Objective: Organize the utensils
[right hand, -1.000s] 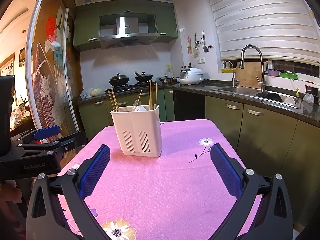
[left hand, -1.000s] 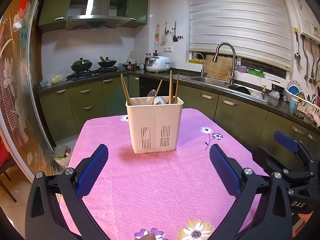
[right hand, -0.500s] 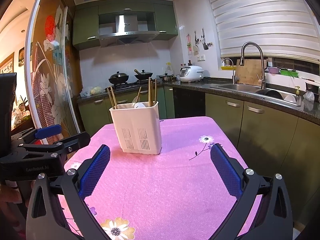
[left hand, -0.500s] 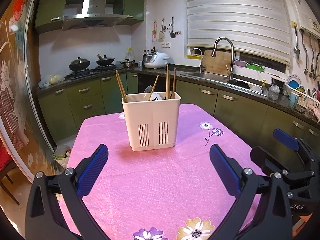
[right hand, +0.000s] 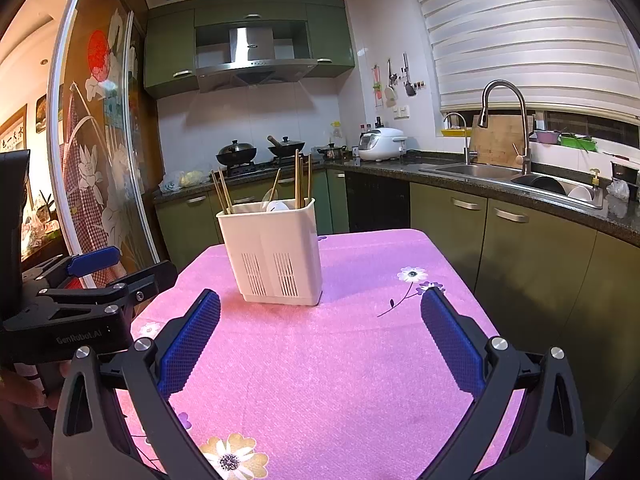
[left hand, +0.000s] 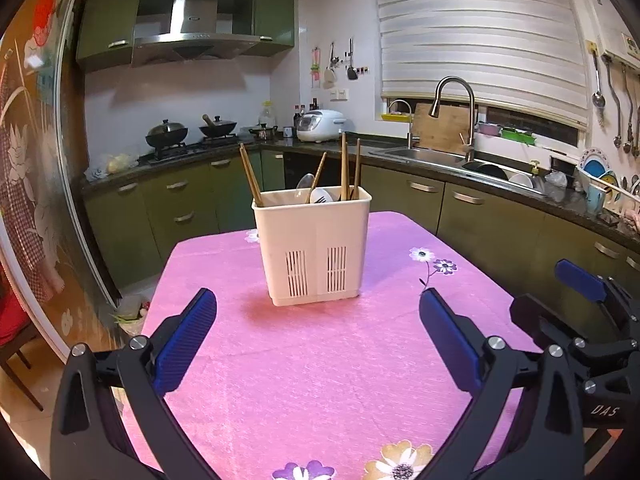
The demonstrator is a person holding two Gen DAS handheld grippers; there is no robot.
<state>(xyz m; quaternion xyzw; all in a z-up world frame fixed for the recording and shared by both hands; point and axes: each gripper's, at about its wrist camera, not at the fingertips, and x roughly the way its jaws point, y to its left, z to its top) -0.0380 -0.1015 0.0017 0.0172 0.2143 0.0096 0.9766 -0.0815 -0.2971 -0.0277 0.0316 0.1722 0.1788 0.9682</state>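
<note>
A cream plastic utensil caddy [left hand: 314,246] [right hand: 276,254] stands upright in the middle of the pink table. Wooden chopsticks [left hand: 348,166] [right hand: 298,178] and white and metal spoons [left hand: 318,196] stick out of its top. My left gripper [left hand: 318,340] is open and empty, held back from the caddy on the near side. My right gripper [right hand: 320,336] is open too, with nothing between its blue pads, also short of the caddy. The right gripper's body [left hand: 580,320] shows at the right edge of the left wrist view. At the left of the right wrist view is the left gripper's body [right hand: 80,304].
The pink flowered tablecloth [left hand: 320,380] [right hand: 340,380] covers the table. Green cabinets, a sink with a tall faucet [left hand: 452,120] and a stove with pans [left hand: 188,136] line the walls behind. A glass sliding door [right hand: 96,152] stands at the left. A hand [right hand: 24,392] grips the left tool.
Both grippers have drifted slightly, so the caddy sits a little lower and nearer in both views. Both stay open and empty.
</note>
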